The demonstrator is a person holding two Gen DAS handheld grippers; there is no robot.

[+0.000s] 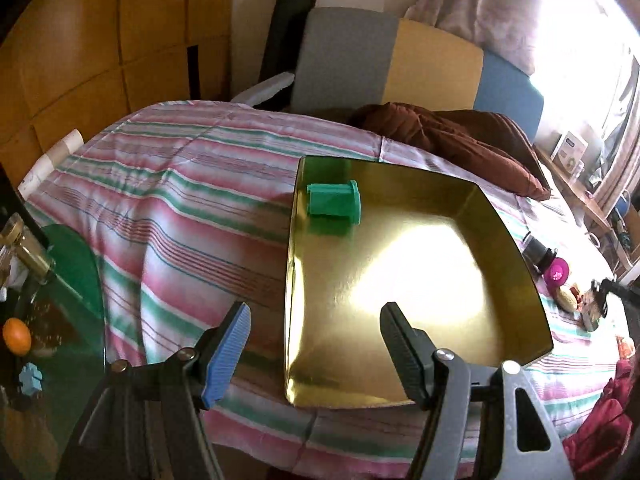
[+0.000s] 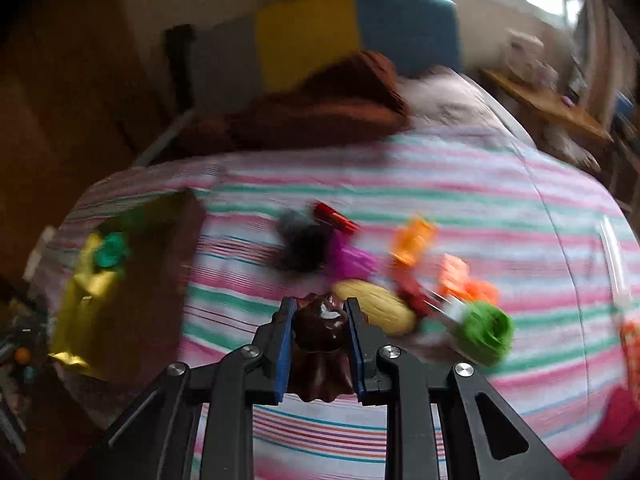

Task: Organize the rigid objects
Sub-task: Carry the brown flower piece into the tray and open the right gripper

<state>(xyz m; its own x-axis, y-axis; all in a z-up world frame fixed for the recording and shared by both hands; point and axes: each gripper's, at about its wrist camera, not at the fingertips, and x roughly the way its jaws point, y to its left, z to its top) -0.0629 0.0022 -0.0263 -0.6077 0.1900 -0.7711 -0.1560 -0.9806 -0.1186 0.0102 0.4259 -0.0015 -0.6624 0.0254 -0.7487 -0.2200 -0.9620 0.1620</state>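
A shiny gold tray [image 1: 500,312] lies on the striped bedspread. A green plastic spool-like piece [image 1: 334,204] lies in its far left corner. My left gripper [image 1: 316,350] is open and empty, hovering over the tray's near left edge. My right gripper [image 2: 320,312] is shut on a dark brown glossy ridged toy [image 2: 322,336] and holds it above the bedspread. The right wrist view is blurred. Beyond it lies a pile of toys: a yellow oval [image 2: 376,312], a green piece [image 2: 486,332], orange pieces [image 2: 414,240], a magenta piece [image 2: 352,260]. The tray [image 2: 80,308] shows at the left there.
A brown cushion [image 1: 460,136] lies at the bed's far side before a grey, yellow and blue headboard [image 1: 432,64]. A glass side table [image 1: 52,320] with an orange stands at the left. Toys [image 1: 558,272] lie right of the tray. Red cloth [image 1: 608,420] lies at the right.
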